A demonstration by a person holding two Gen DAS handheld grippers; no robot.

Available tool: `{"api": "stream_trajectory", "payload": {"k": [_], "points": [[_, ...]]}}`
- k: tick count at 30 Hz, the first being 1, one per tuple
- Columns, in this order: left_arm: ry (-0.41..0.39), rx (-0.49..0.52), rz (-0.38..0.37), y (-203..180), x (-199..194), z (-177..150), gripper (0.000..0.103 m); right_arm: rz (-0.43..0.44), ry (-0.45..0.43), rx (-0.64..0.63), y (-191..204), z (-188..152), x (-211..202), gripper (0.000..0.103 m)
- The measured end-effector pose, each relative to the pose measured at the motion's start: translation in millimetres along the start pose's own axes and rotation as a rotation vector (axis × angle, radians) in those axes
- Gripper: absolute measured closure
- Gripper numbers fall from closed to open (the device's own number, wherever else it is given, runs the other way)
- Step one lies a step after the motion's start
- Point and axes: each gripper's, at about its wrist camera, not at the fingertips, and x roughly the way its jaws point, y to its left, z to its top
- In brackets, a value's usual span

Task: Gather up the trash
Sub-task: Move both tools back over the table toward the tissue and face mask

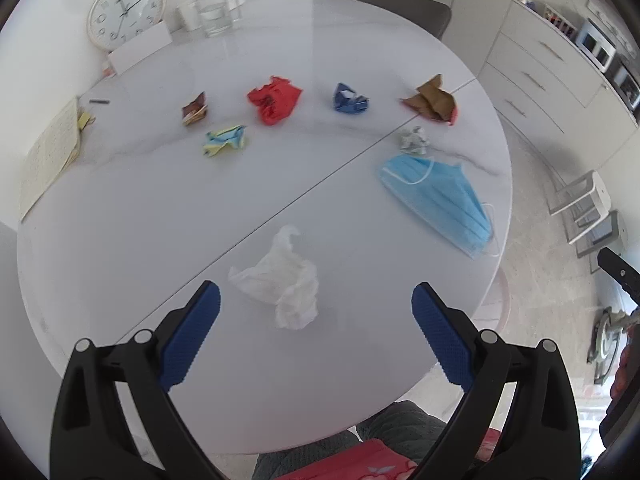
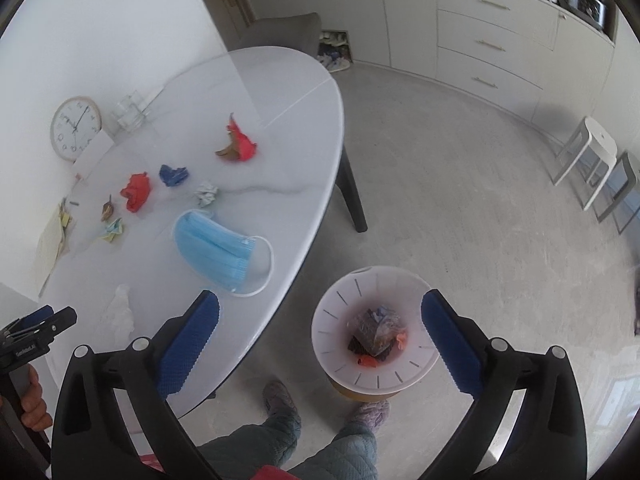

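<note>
Container: a round white plastic waste bin with a slotted funnel rim (image 2: 340,308) is set on the pale floor just beside the table edge. Inside it are seen a dark crumpled wrapper (image 2: 370,334) and small red-orange scraps (image 2: 366,361). A clear drinking glass (image 1: 216,14) is stood at the far side of the table; whether it holds anything cannot be told.

Trash on the table, left to right in the left wrist view: a small brown foil wrapper (image 1: 195,110); a crumpled yellow-and-blue wrapper (image 1: 225,140); a crumpled red wrapper (image 1: 275,98); a crumpled white tissue (image 1: 282,280), nearest the camera; a crumpled blue wrapper (image 1: 349,98); a grey paper ball (image 1: 414,140); a light-blue pleated face mask (image 1: 438,200), just beside the ball; a brown-and-red wrapper (image 1: 434,100).

Grippers: the left gripper (image 1: 316,304) is held above the tissue, its blue-padded jaws spread wide and nothing gripped. The right gripper (image 2: 320,312) is held over the bin, jaws fully apart and empty.

Other items: a round white wall clock (image 1: 126,10) is leaned against the wall, with a white card (image 1: 140,48) before it and a cream notepad (image 1: 50,156) at the left edge.

Surface and room: a round white marble-look table (image 1: 120,240) with a seam is shown; a grey chair (image 2: 288,36), white drawer units (image 2: 488,36) and a white step stool (image 2: 588,160) are placed around it. The person's quilted trousers and slippers (image 2: 280,396) are seen below.
</note>
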Motion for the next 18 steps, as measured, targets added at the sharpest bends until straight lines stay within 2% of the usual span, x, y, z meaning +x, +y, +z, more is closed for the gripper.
{"api": "stream_trajectory", "payload": {"k": [8,13,18], "points": [[0.030,-0.137,0.036,21,14,-16,0.011,0.043,0.047,-0.128,22,-3,5,0.003],[0.052,-0.245,0.071,23,32,-29,0.011,0.081,0.084,-0.216,24,-4,8,0.003],[0.050,-0.307,0.089,25,45,-36,0.011,0.112,0.110,-0.272,30,-1,13,0.003]]}}
